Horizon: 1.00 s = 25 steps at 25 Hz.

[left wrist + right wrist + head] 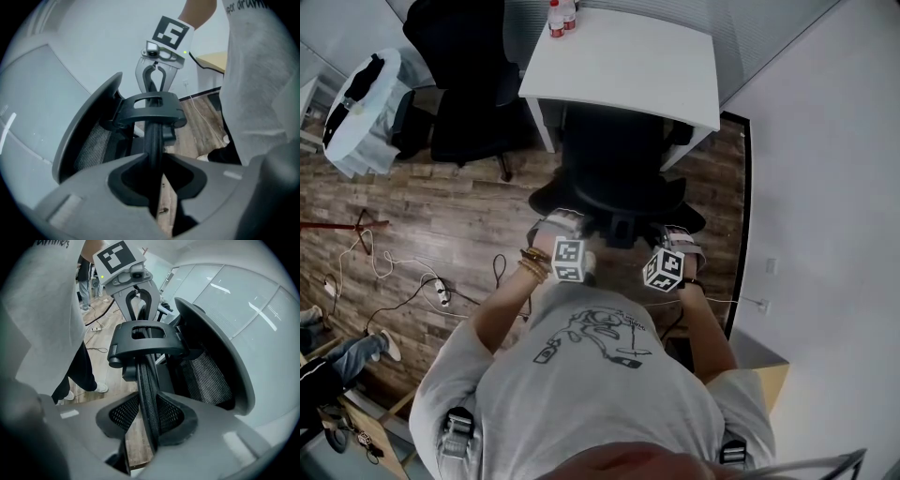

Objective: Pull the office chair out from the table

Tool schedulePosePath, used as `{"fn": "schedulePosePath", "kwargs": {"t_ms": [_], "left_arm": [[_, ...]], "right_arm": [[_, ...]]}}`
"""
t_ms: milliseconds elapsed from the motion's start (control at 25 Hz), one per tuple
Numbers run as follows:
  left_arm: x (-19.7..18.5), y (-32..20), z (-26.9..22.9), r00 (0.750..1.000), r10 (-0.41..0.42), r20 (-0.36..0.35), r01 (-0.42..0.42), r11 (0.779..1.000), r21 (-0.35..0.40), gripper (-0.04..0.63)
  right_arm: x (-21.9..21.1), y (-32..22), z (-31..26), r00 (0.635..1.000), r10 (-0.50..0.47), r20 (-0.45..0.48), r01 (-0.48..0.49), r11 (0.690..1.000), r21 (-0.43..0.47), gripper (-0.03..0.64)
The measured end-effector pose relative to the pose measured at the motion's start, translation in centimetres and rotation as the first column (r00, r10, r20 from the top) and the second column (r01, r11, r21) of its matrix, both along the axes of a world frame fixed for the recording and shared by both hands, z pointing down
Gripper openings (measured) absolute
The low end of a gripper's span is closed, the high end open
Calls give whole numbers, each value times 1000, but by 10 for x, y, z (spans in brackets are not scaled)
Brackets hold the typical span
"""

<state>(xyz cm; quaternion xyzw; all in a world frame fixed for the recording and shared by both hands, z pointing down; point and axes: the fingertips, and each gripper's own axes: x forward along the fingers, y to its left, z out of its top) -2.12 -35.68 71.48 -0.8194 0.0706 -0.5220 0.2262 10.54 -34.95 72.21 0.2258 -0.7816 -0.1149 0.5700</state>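
Note:
A black office chair stands with its seat partly under the white table. Its mesh back faces me. My left gripper is at the left of the back's top edge and my right gripper at the right. In the left gripper view, my left gripper is shut on the thin black rim of the back, below the headrest bracket. The right gripper view shows my right gripper shut on the same mesh rim from the other side.
A second black chair and a round white table stand at the left. Bottles sit on the white table's far corner. Cables and a power strip lie on the wooden floor. A white wall runs along the right.

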Motion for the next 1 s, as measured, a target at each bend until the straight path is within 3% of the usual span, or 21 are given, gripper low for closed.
{"fn": "schedulePosePath", "kwargs": {"t_ms": [1000], "left_arm": [[1,98,0,995,-87,48,87,996,-1,97]], "right_arm": [[1,97,-1,999,-26,25,27,999,-29,123]]}}
